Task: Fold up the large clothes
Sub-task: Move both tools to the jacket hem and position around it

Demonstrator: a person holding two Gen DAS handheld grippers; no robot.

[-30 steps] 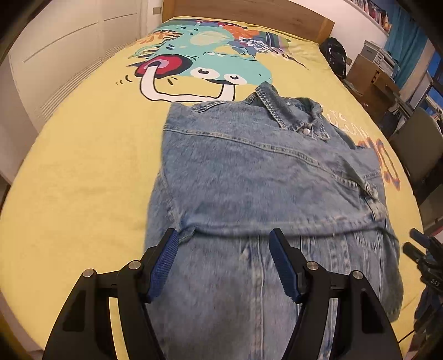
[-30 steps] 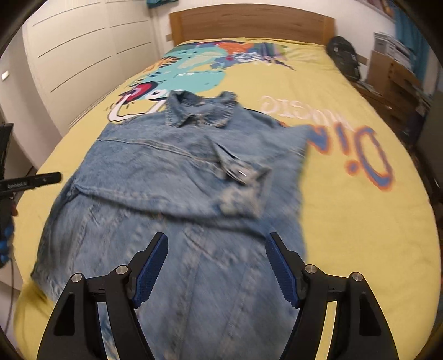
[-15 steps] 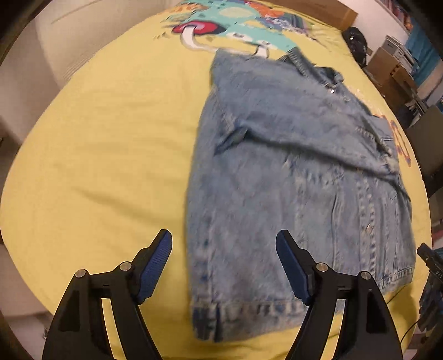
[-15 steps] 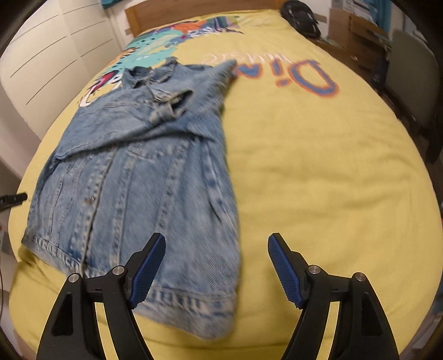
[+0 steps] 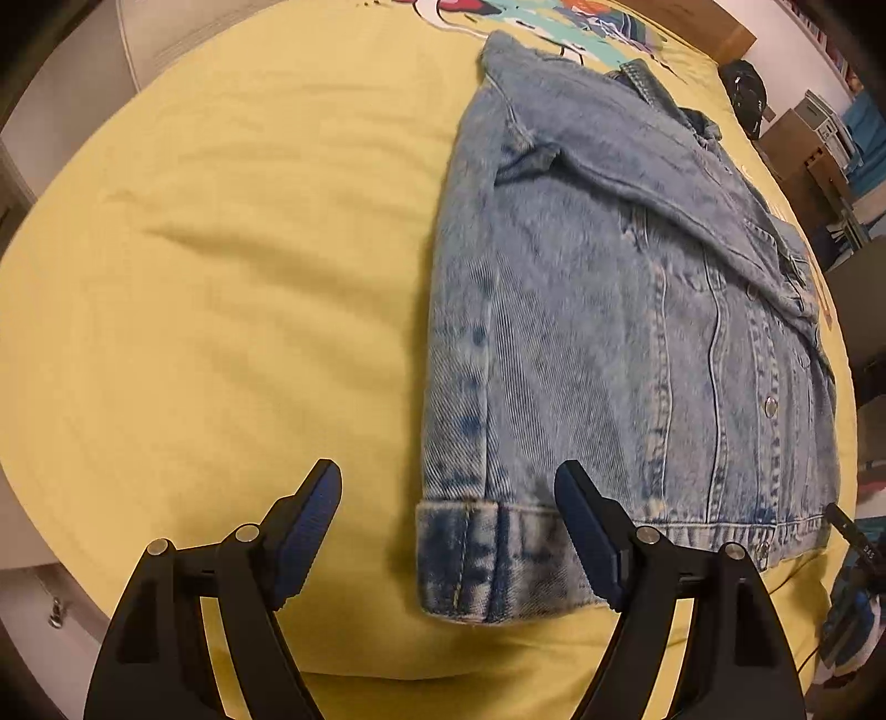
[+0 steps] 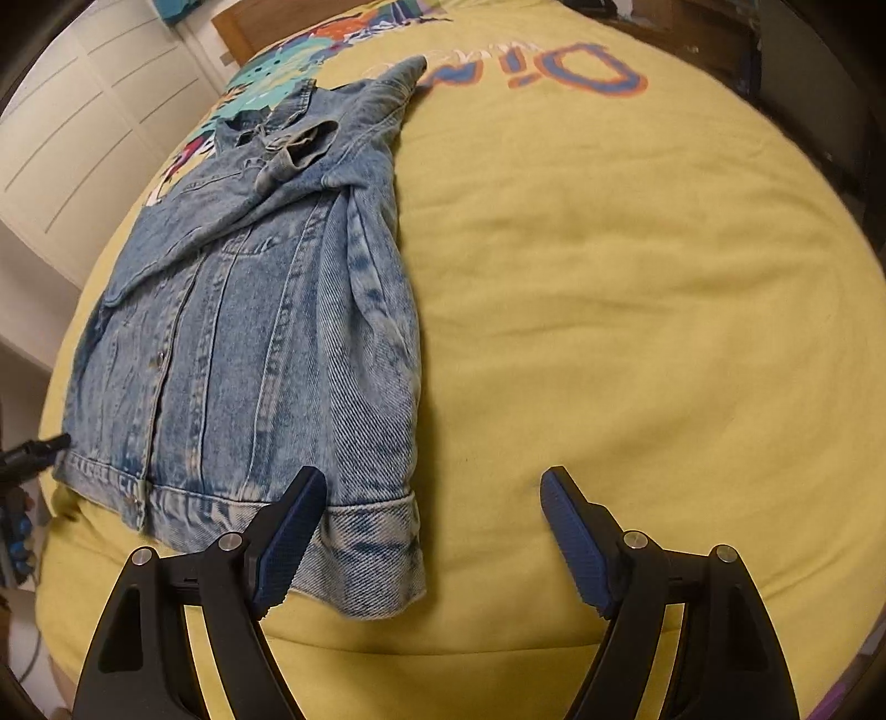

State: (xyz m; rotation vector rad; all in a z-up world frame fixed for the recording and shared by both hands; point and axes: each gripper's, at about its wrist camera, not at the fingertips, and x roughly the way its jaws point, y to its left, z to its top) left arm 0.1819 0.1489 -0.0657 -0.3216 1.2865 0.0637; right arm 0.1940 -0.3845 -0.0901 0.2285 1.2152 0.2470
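Observation:
A blue denim jacket (image 5: pixel 609 332) lies flat on the yellow bed cover (image 5: pixel 221 304), sleeves folded across its chest, collar at the far end. It also shows in the right wrist view (image 6: pixel 249 332). My left gripper (image 5: pixel 448 526) is open and empty, low over the jacket's near left hem corner (image 5: pixel 470 554). My right gripper (image 6: pixel 432 531) is open and empty, at the jacket's near right hem corner (image 6: pixel 371 554), with its left finger (image 6: pixel 288 537) over the hem.
The bed cover (image 6: pixel 609 277) has a cartoon print and orange lettering (image 6: pixel 576 69) at the far end. White wardrobe doors (image 6: pixel 83 138) stand left. A wooden headboard (image 5: pixel 692 22), boxes and a dark bag (image 5: pixel 747 94) are at the right. The bed's near edge runs under both grippers.
Both grippers have pulled back from over the jacket's chest to its near hem and spread apart, the left to the left corner, the right to the right corner. Both stayed open.

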